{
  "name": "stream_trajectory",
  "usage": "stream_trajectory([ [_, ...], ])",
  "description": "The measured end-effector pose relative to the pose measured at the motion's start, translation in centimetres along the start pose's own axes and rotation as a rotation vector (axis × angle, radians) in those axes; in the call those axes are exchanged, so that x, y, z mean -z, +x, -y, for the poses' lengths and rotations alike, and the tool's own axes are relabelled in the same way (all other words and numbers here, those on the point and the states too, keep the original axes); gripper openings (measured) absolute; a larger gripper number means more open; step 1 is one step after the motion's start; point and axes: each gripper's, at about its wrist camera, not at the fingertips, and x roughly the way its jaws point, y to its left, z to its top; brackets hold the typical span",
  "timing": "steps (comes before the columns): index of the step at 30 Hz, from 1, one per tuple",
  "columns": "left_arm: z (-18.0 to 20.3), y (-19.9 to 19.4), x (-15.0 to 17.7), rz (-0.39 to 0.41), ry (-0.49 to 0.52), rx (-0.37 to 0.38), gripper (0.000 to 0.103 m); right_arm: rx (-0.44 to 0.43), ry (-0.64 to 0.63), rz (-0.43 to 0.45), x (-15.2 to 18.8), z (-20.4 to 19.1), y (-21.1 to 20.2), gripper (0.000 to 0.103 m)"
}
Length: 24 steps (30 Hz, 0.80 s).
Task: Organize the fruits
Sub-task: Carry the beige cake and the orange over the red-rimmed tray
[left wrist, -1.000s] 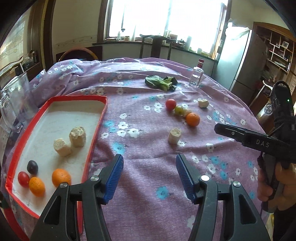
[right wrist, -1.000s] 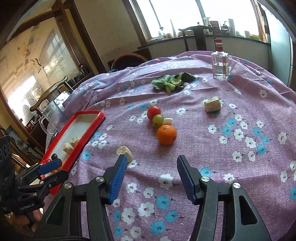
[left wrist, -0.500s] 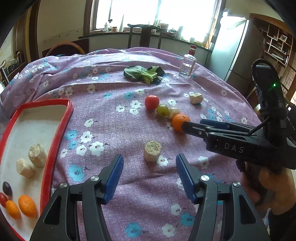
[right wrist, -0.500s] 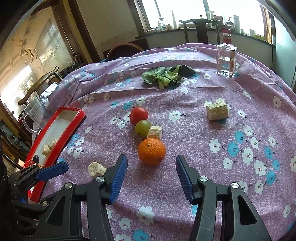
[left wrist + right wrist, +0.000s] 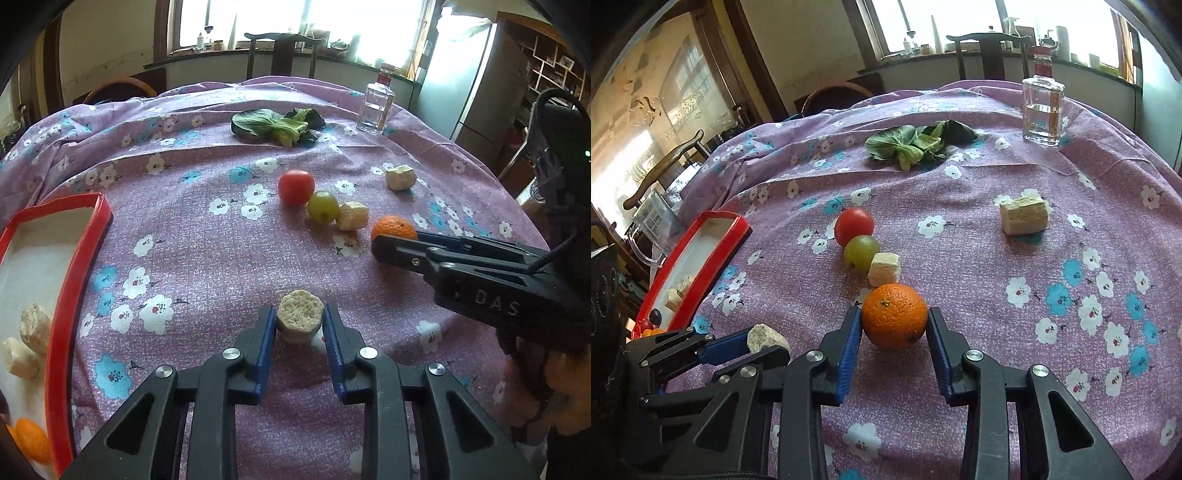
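Note:
My left gripper [image 5: 300,320] is shut on a round beige fruit chunk [image 5: 300,316] resting on the purple flowered cloth. My right gripper [image 5: 894,323] is shut on an orange [image 5: 894,320], also on the cloth; both blue pads touch it. The right gripper [image 5: 391,242] shows in the left wrist view at the orange [image 5: 392,227]. A red tomato [image 5: 854,226], a green grape [image 5: 861,252] and a pale cube [image 5: 884,268] lie in a row beyond the orange. A red-rimmed tray [image 5: 83,240] at left holds beige chunks [image 5: 34,328] and an orange piece [image 5: 31,439].
Another beige block [image 5: 1023,215] lies to the right. Leafy greens [image 5: 918,142] and a glass bottle [image 5: 1042,107] stand at the far side. A clear pitcher [image 5: 652,225] sits beyond the tray. Chairs and a window are behind the table.
Both grippers moved forward and closed: the left one on the beige chunk, the right one on the orange. Before, both were open and short of them.

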Motion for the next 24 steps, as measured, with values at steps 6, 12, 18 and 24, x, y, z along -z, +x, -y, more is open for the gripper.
stream_trajectory([
  [6, -0.1, -0.9, 0.5, 0.020, -0.007, -0.001, 0.025, -0.009, 0.024, 0.021, 0.8, 0.3, -2.0, 0.036],
  [12, -0.9, -3.4, 1.4, 0.048, -0.037, -0.019, 0.025, -0.039, 0.012, 0.038, 1.3, -1.1, -3.6, 0.036],
  [18, -1.9, -6.2, 2.4, 0.069, -0.068, -0.039, 0.025, -0.063, -0.021, 0.036, 1.9, -3.4, -4.4, 0.036],
  [24, -3.2, -8.5, 3.5, 0.090, -0.090, -0.065, 0.025, -0.083, -0.053, 0.031, 2.3, -5.7, -4.6, 0.036],
])
